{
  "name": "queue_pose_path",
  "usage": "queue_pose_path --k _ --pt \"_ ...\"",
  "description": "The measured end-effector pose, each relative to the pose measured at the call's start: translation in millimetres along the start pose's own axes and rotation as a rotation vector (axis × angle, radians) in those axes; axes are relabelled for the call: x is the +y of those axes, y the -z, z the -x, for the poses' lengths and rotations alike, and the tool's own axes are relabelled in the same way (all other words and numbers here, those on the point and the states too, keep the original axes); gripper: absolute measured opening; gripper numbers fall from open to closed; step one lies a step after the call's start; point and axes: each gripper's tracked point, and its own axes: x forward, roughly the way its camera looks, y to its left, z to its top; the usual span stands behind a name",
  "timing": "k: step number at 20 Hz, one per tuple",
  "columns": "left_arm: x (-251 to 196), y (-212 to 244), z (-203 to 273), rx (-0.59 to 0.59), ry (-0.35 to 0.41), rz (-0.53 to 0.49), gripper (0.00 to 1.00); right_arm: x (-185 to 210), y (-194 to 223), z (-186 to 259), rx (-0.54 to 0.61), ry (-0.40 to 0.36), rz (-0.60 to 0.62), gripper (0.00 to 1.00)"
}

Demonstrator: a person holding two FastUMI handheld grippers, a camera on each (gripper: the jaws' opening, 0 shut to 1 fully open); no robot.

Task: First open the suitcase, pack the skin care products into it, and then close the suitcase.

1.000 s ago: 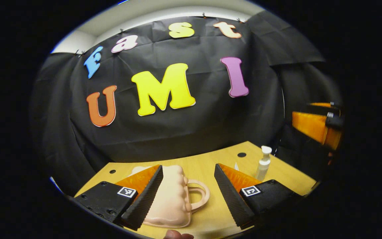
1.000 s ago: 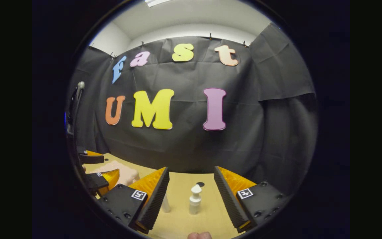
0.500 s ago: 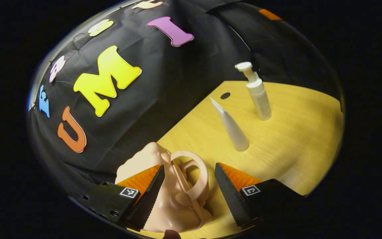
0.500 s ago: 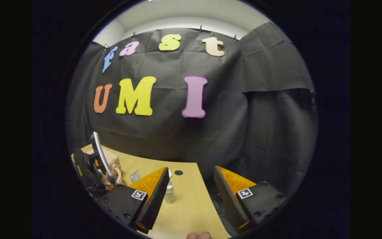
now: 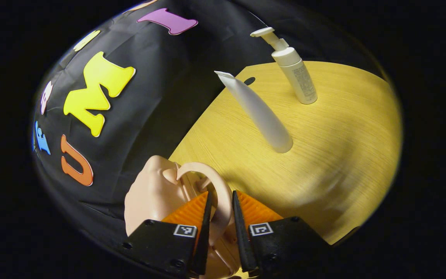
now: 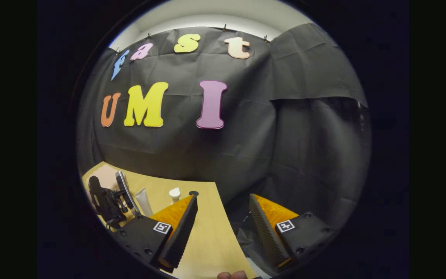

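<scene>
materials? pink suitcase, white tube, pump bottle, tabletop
Pink suitcase: looks like moulded plastic, smooth with a soft sheen and rounded ribs; the left gripper is clamped on its loop handle.
White tube: likely soft plastic, matte, flat crimped end on top.
Pump bottle: white plastic, semi-matte, rigid-looking pump head.
Tabletop: light wood grain, probably laminate; too even to be sure.

table (image 5: 343,155): light wood | on it: pink suitcase (image 5: 149,197), white tube (image 5: 259,114), pump bottle (image 5: 298,79)

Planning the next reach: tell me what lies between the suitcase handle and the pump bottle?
In the left gripper view, the white tube stands between the handle and pump bottle, on the wooden table.
</scene>
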Motion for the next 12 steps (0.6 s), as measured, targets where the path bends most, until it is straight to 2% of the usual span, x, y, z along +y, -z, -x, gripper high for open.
queue_pose_path --k 1,7,12 --pt "0 0 0 0.006 0.001 -0.003 0.29 0 3 2 0.004 0.004 0.001 0.80" --pt "2 -5 1 0.029 0.016 -0.013 0.18 15 -5 12 -0.036 -0.006 0.033 0.80" --pt "14 -15 18 -0.018 0.015 0.112 0.08 20 -9 17 -0.062 -0.008 0.025 0.80"
